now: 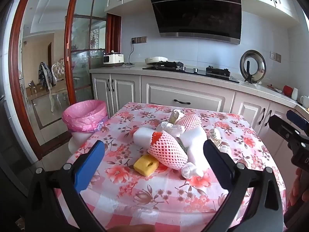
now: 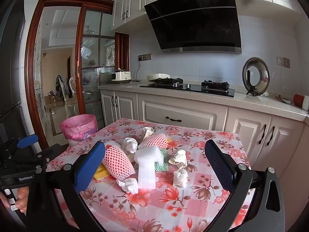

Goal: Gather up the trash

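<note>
From the left wrist view, the left tongs (image 1: 152,154) are seen spread wide and empty. The net sleeve (image 1: 168,150) lies straight ahead on the surface (image 1: 154,203), its long axis slanting from far left to near right. The lined bin (image 1: 85,118) stands beyond the surface's far left corner.

From the right wrist view, the right tongs (image 2: 154,166) are likewise released, and the white foam strip (image 2: 146,170) lies dead ahead, lengthwise. The sleeve is judged nearer the left tongs.

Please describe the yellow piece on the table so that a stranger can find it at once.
Find the flowered table before the kitchen cabinets. At the near left edge of the trash pile, beside the pink foam net, lies the yellow sponge. Nothing else there is yellow.
</note>
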Demonstrator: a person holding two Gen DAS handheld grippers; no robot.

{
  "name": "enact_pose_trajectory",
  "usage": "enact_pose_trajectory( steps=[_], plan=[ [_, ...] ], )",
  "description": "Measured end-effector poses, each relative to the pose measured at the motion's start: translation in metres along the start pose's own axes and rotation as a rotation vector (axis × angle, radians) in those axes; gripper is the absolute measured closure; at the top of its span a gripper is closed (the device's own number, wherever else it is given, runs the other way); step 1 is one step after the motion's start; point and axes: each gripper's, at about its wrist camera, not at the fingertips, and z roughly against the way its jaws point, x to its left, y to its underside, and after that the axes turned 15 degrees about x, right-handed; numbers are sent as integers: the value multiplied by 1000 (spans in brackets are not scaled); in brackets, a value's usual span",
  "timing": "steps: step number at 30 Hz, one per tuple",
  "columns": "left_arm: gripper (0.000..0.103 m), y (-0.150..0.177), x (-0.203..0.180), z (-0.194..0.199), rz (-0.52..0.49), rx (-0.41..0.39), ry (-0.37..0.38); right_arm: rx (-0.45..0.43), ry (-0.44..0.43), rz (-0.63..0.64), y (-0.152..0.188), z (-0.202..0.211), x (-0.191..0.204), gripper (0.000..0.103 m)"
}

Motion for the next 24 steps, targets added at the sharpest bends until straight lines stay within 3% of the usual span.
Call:
enact_pose_trajectory(
  steps=[24],
  plan=[
    [4,1,-3,2,-4,-6,1,2,16,1,2,-2,3,7]
  ],
)
